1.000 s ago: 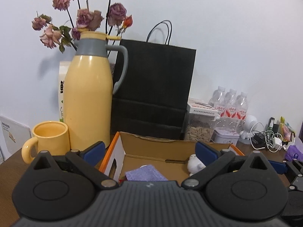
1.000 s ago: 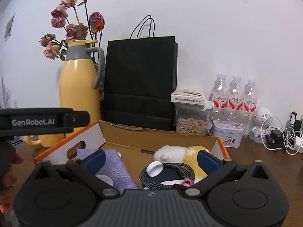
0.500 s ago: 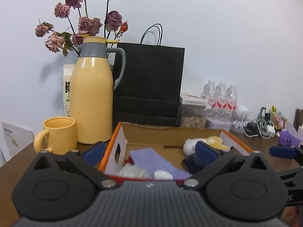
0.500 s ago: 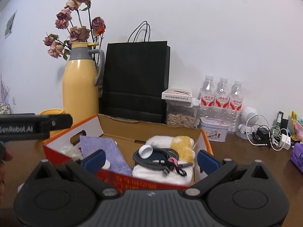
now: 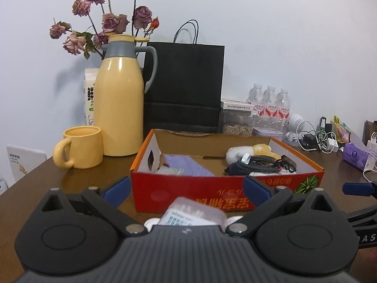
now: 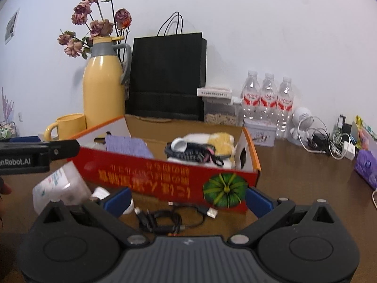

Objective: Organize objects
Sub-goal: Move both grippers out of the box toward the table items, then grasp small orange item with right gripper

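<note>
A red-and-orange cardboard box [image 5: 226,198] [image 6: 165,176] stands on the brown table. Inside lie a purple cloth [image 5: 186,167] [image 6: 127,146], a plush toy [image 5: 249,152] [image 6: 212,141] and a coiled black cable with a white cap [image 5: 256,165] [image 6: 190,152]. A clear plastic packet [image 5: 190,214] [image 6: 59,186] and a loose black USB cable [image 6: 169,219] lie on the table in front of the box. My left gripper [image 5: 186,192] is open and empty above the packet. My right gripper [image 6: 188,198] is open and empty above the USB cable.
Behind the box stand a yellow thermos [image 5: 120,108], a yellow mug [image 5: 80,151], a black paper bag [image 5: 186,87], a seed jar [image 5: 236,122] and water bottles [image 6: 267,103]. Chargers and wires [image 6: 329,141] and a purple pouch [image 5: 355,155] lie at the right.
Both grippers have pulled back from over the box toward the table's near side, so the box's red front, the packet and the USB cable have come into view.
</note>
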